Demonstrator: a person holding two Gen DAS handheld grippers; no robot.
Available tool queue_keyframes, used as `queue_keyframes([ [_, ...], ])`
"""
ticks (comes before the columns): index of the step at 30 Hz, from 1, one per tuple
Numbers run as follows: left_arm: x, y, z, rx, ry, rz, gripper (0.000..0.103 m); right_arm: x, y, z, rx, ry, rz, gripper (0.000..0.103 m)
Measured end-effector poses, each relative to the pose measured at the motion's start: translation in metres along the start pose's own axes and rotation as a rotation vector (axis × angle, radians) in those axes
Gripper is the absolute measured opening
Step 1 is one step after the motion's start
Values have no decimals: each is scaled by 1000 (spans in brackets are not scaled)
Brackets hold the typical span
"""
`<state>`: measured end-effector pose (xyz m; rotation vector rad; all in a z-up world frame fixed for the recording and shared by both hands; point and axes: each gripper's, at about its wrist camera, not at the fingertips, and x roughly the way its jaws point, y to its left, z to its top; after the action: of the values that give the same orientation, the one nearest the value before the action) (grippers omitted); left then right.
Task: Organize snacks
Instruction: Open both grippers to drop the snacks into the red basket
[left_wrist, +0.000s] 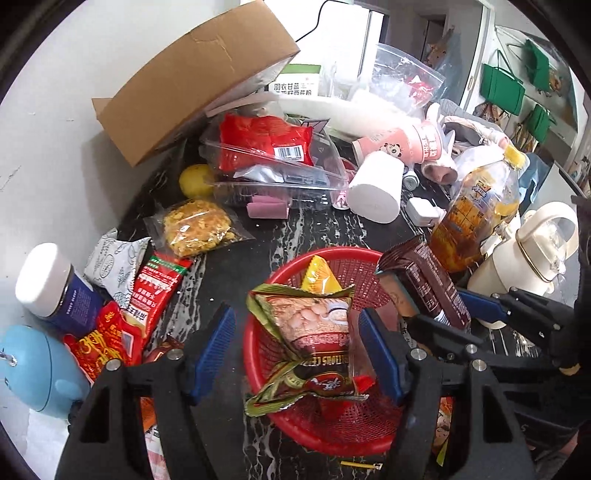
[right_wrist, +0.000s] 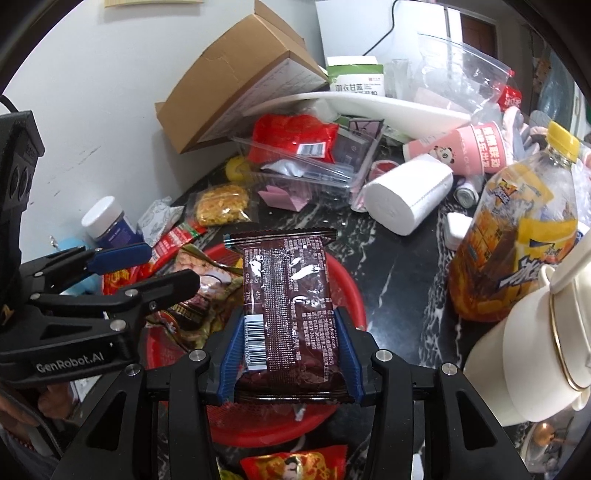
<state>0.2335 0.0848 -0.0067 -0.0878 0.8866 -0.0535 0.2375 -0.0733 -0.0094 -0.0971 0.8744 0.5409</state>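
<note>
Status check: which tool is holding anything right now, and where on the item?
Right tool grips the brown snack packet by the side edges of its near end, over the red basket. Left tool is open, holding nothing; the cereal packet lies in the basket.

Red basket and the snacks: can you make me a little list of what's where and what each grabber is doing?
basket: red basket on the dark marbled table
in basket: cereal pack, yellow packet behind it
left gripper: open, blue pads either side of the cereal pack, not pressing it
right gripper: shut on brown packet, held over the basket
left of basket: red sachets, white packet, blue jar
behind basket: yellow cracker bag, paper roll
right of basket: tea bottle, cream kettle
</note>
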Motion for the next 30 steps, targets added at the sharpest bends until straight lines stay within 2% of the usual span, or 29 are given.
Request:
queue_keyframes([
  [4,4,2,0,2,11,24,69,5,4,-1,-11,14,-1,51],
  [8,7,2,-1,1,20,28,69,2,7,-1,-24,10,-9,59],
  [20,-11,1,-5,-6,-9,22,69,-18,8,-2,-21,-16,-30,59],
  [30,-50,-15,-15,16,-58,1,69,-52,11,-9,-15,-52,-54,59],
])
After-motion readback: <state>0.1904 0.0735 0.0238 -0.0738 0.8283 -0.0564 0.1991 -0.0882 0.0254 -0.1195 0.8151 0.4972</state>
